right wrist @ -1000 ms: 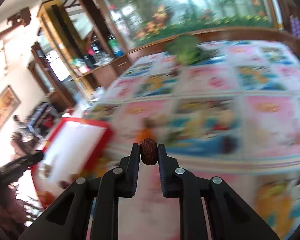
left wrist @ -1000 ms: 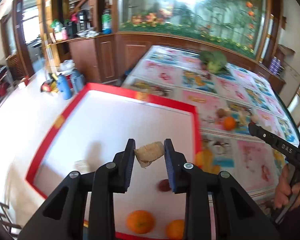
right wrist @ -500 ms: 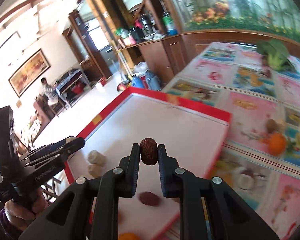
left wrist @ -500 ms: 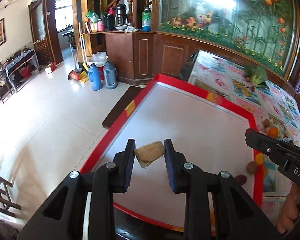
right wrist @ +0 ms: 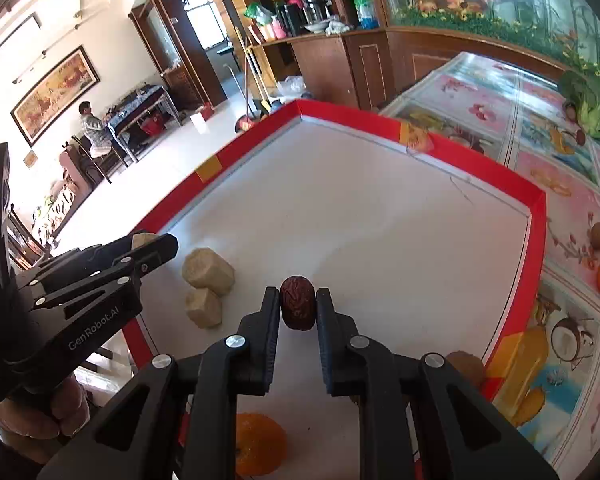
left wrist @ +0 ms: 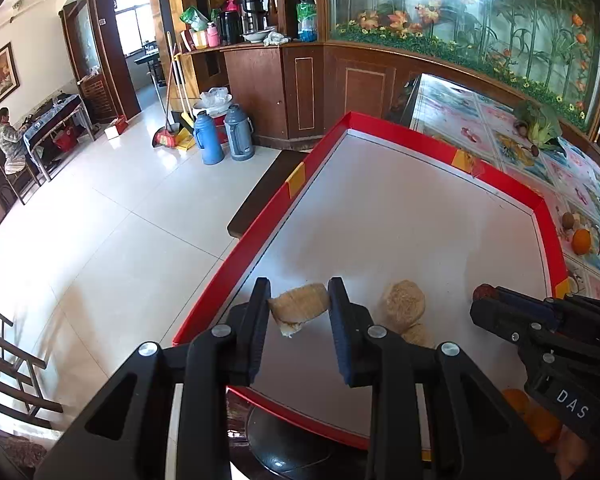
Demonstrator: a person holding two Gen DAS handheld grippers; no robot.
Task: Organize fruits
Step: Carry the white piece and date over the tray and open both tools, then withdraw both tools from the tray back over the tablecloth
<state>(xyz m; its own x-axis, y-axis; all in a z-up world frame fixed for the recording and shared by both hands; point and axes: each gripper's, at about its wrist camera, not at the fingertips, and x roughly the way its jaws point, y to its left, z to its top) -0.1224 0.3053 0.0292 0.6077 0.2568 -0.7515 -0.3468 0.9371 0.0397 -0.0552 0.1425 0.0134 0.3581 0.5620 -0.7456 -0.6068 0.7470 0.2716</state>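
Fingers first: the left gripper [left wrist: 299,310] is clamped on a tan chunk [left wrist: 298,307], held clear above the board [left wrist: 400,216] near its left edge. The right gripper [right wrist: 298,308] is clamped on a date [right wrist: 298,307], hanging over the middle of the board toward the near edge.

Looks like both are about to set down. Two more tan chunks [right wrist: 208,266] already sit together by the left edge, so I'd bring the left one down just beside them, not on top, get it low until it touches the white surface, then open. It's cut flat-sided, so it should stay put. The date is rounder and could roll, so lower it right down before letting go, and keep it well apart from the tan group so the kinds stay sorted. An orange [right wrist: 256,446] lies at the near edge under the right gripper; there might be a second one next to it, but the gripper body covers that spot so I can't really tell. Watch that the two grippers don't bump, they're close.

Compared with half a second ago: the left gripper has swung in from the left edge, so the two resting chunks now show just right of its fingers. The right one has dropped lower and moved in over the board. Both grips unchanged.
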